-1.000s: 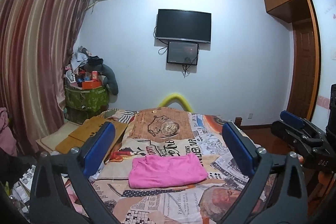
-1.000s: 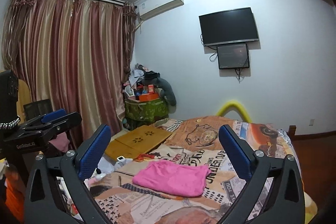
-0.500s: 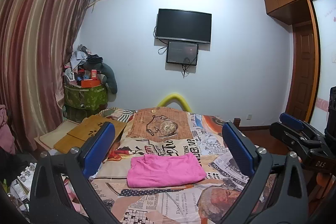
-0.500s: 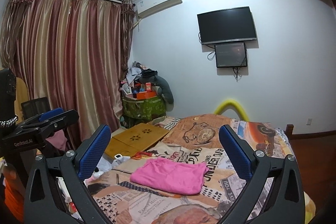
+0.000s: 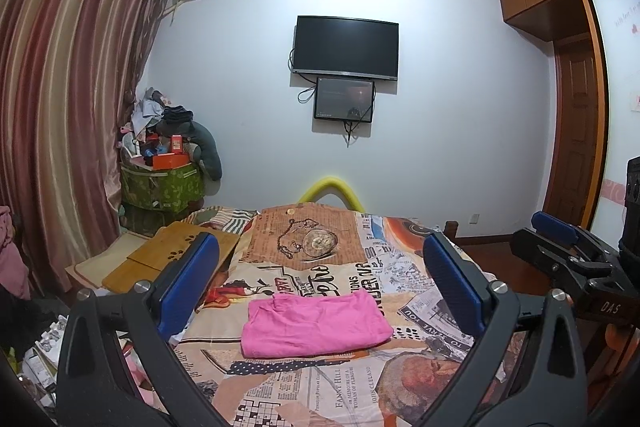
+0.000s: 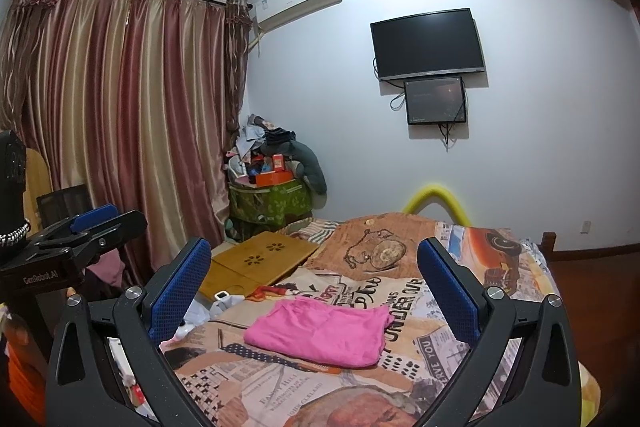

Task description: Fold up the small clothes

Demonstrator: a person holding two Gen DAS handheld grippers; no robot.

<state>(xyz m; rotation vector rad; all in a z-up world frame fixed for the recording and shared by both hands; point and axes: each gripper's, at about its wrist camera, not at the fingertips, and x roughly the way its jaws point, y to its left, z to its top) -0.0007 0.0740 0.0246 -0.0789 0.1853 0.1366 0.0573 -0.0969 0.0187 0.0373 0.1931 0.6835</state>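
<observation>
Pink garment point(image 5: 316, 323) folded on bedspread point(image 5: 320, 387)

Both wrist views: even, cool indoor light of moderate brightness, apparently from an overhead source outside the frame. Shadows are soft; a faint one lies under the pink garment point(image 5: 316, 323) ahead of the tool. The wall point(image 6: 352, 115) carries a mild bluish cast, without glare. Fisheye distortion bows the curtain point(image 5: 60, 87) and ceiling line; corners vignette to black. Focus is sharp centrally, softer toward the rim.
</observation>
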